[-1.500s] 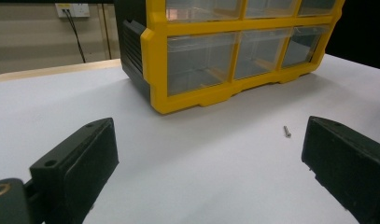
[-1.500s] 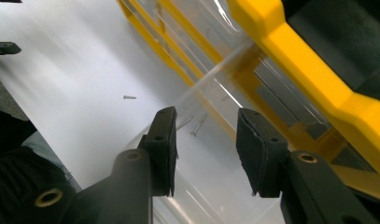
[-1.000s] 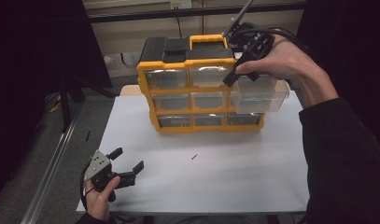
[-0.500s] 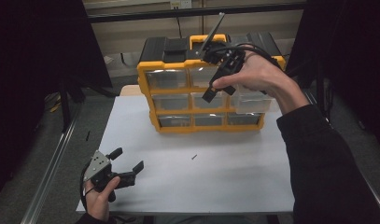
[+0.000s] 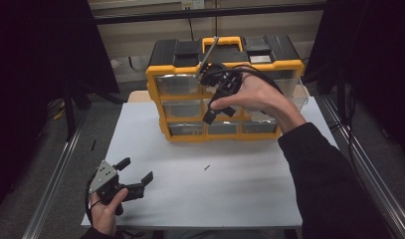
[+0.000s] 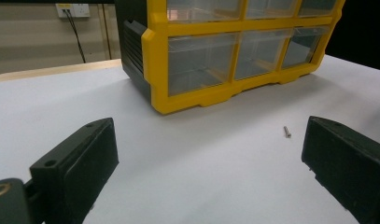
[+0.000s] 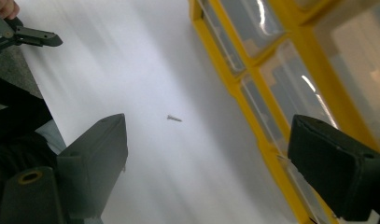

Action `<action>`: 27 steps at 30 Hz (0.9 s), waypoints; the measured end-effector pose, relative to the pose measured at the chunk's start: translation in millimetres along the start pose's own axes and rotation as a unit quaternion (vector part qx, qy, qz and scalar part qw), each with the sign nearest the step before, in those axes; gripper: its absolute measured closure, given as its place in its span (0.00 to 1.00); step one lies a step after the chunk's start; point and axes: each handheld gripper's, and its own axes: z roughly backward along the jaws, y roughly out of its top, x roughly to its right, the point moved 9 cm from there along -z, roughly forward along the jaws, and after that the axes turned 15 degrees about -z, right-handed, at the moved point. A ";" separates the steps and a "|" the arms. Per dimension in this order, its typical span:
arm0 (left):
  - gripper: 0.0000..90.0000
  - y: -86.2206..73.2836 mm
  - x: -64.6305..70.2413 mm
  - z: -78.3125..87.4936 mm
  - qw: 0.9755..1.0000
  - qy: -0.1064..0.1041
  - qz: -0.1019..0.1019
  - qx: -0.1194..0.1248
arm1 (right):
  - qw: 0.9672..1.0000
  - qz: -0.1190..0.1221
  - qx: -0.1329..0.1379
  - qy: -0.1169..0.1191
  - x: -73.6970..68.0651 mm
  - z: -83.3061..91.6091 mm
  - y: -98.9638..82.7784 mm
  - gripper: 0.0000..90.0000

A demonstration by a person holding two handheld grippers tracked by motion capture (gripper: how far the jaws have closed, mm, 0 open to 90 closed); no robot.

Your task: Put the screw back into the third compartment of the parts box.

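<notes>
Right gripper empty, jaws just opened wide, dropped away from organizer front toward screw at 6 o'clock on worktop. Probably screw pickup next. Left gripper open, parked at 8 o'clock.

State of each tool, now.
Left tool: open, holding nothing, low over the white table.
Right tool: jaws just opening, nothing between them, in front of the yellow drawer cabinet.
</notes>
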 end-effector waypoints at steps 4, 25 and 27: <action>0.04 0.2 0.1 -0.1 1.000 -0.003 0.000 0.002 | 1.000 0.012 -0.007 0.001 -11.1 -12.0 -3.2 0.12; 0.04 -0.1 -0.1 0.1 1.000 -0.003 0.001 0.002 | 0.998 0.042 -0.039 0.007 -40.2 -79.5 -20.8 0.12; 0.04 0.1 0.1 0.1 1.000 -0.003 0.000 0.002 | 0.998 0.042 -0.040 0.013 -40.0 -87.3 -23.1 0.13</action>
